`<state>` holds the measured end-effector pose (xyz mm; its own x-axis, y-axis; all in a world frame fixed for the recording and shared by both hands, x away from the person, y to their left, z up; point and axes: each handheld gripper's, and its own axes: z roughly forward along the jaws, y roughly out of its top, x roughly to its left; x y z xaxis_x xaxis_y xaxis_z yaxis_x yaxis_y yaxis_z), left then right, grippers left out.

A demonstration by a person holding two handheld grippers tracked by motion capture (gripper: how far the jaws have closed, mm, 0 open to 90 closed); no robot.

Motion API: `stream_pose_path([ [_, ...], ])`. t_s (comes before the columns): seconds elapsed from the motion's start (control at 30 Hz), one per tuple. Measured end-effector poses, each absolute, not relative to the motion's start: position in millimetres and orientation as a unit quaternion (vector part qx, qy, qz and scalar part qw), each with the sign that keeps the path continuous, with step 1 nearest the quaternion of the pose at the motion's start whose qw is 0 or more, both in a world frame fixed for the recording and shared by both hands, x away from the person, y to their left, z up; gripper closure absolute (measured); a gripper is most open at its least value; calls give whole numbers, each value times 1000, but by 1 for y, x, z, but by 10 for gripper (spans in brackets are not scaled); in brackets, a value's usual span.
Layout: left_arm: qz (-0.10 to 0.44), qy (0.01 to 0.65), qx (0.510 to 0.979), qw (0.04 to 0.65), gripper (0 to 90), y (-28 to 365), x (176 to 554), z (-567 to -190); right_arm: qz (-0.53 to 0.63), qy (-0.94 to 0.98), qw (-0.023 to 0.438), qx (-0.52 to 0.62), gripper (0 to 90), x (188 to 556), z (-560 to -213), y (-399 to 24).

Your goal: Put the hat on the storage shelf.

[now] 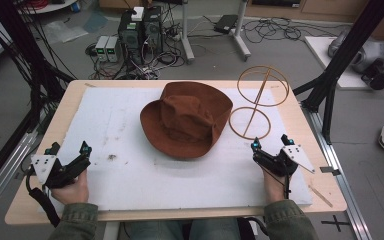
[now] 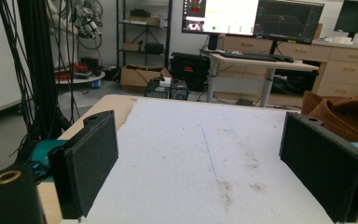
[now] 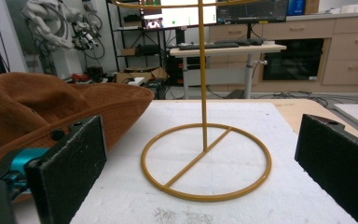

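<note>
Nearest me lie my two forearms at the table's front edge, each hand wrapped round its tongs; from there I go by size. Widest is the white foam mat (image 1: 130,175) covering the wooden table (image 1: 77,90); on it, slightly right of centre, rests the brown felt hat (image 1: 187,120), crown up, brim touching the mat; just right of it stands the yellow wire hat stand (image 1: 256,102), its base ring flat on the mat, its top ring aloft on a thin post.

My left gripper (image 1: 69,159) sits near the mat's left front corner, well apart from the hat, jaws spread wide over bare foam, nothing between them; my right gripper (image 1: 270,146) rests near the stand's base, jaws likewise apart and empty, looking straight at the ring and post.

I judge the job is seating the hat on the stand; nothing is gripped yet. Risks: the stand looks light, so a nudge could tip it; soft felt could crease or slip if pinched by one brim edge; lowered off-centre, the hat could slide off the top ring.
</note>
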<state>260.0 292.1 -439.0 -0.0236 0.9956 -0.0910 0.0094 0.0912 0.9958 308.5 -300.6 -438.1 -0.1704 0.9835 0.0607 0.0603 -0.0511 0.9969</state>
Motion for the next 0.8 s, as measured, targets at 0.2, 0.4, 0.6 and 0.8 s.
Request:
stream_pose_path([
  [0.2,480,531,473,514,119,290,260,-438,541,540,428,482,18,308,-438,-301],
  [0.4,479,518,485,516,118,288,262,-435,535,545,423,487,18,309,-439,-300],
  [0.6,476,516,481,525,118,286,262,-425,544,538,417,491,18,308,-438,-301],
  [0.8,485,484,488,541,118,280,257,-404,548,537,409,494,18,308,-439,-301],
])
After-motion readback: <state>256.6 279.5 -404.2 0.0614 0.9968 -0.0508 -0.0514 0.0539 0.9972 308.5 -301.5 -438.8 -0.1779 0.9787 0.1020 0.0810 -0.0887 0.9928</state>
